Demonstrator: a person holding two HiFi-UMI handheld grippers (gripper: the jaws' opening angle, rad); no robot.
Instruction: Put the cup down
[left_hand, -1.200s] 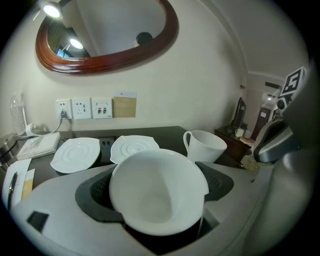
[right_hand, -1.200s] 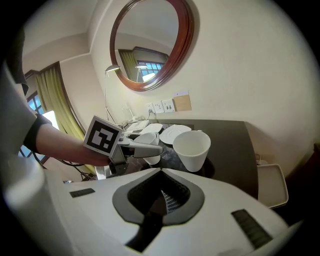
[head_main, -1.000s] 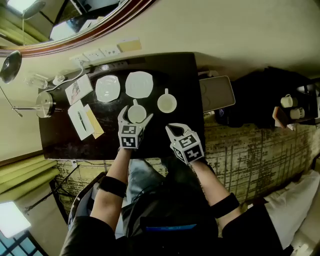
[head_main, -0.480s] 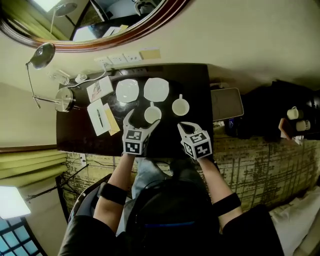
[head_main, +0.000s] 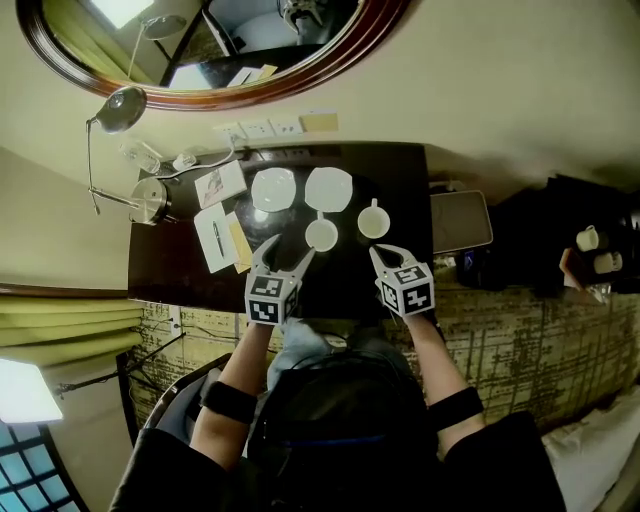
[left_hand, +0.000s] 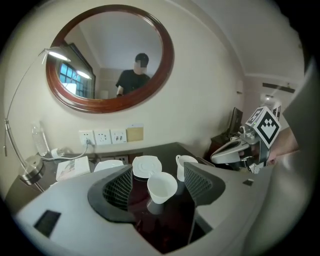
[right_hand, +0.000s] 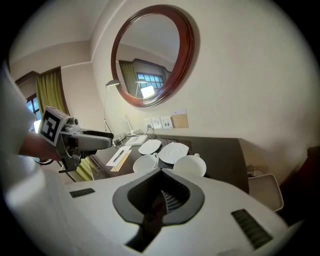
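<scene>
The cup (head_main: 321, 235) stands upright on the dark table (head_main: 400, 170), free of any grip. It is just ahead of the left gripper (head_main: 289, 248) and a little off toward its right fingertip, so the putting-down looks done. The left gripper's fingers (left_hand: 119, 187) stand apart with nothing between them. They have just been closing partway, which I take for a hand with no more use for a wide opening rather than one seeking a new hold. In the left gripper view the cup appears framed between the two pads (a trick of the line of sight, since the gripper hangs above and short of it and neither pad touches the rim). The right gripper (head_main: 382, 255) has its fingers pressed together on nothing. It hovers short of a second cup (head_main: 373, 222) just beyond its tips, probably shut and idle because this job needs one hand only. Farther past the left fingertips lies a saucer (head_main: 273, 189), and another saucer (head_main: 329, 189) lies beyond the cup. The cup rests on bare tabletop beside them, on neither one.
</scene>
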